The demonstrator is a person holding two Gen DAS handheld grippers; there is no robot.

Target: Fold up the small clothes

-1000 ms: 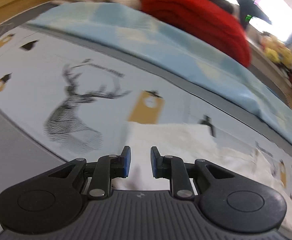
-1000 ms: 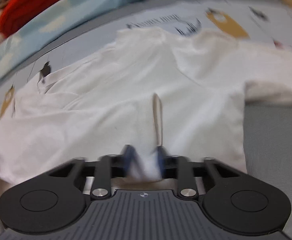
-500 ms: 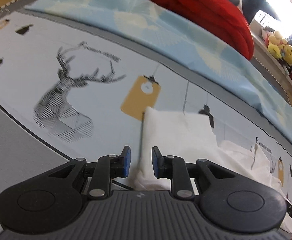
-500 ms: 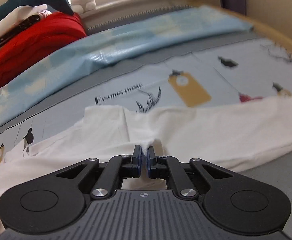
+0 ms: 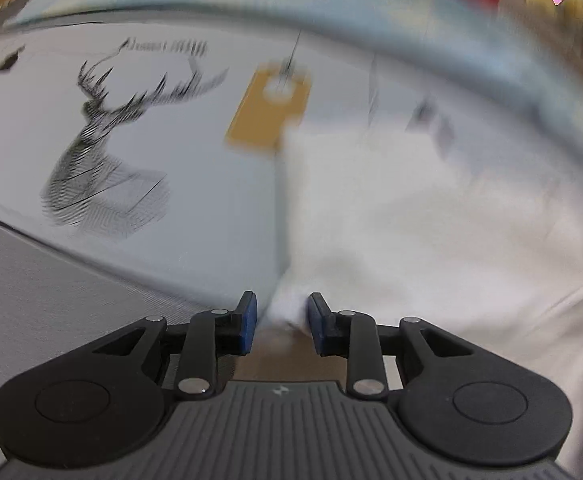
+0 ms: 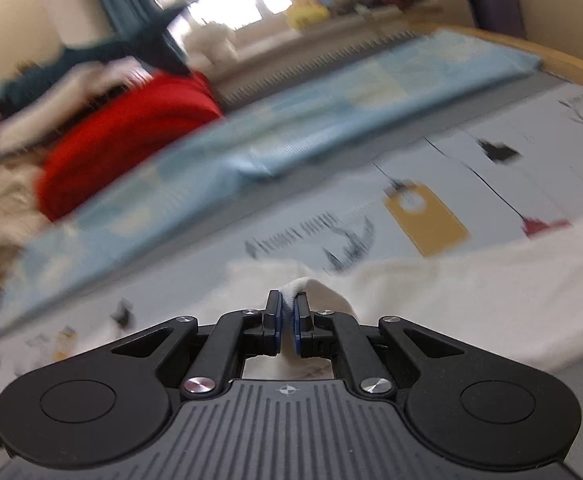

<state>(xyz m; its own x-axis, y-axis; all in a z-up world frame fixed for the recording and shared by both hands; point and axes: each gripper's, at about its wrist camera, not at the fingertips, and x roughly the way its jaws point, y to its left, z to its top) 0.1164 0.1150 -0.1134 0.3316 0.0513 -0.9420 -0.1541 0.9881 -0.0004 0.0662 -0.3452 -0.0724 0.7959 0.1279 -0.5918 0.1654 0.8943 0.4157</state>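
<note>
A small white garment (image 5: 411,216) lies on a printed sheet; the left wrist view is blurred. My left gripper (image 5: 281,320) is open, with a corner of the garment's near edge between its blue pads (image 5: 247,320). In the right wrist view the same white garment (image 6: 471,292) spreads to the right. My right gripper (image 6: 287,316) is shut on a pinched fold of the white garment and holds it raised above the sheet.
The sheet (image 5: 171,160) carries a deer print (image 5: 103,160) and a yellow tag print (image 6: 423,216). A light blue folded blanket (image 6: 291,136) lies behind it, with a red blanket (image 6: 123,144) and other piled textiles at the back left. A window sill with toys is behind.
My right gripper closed on a fold of the garment and lifted it. My left gripper moved onto the garment's edge, which now sits between its open fingers.
</note>
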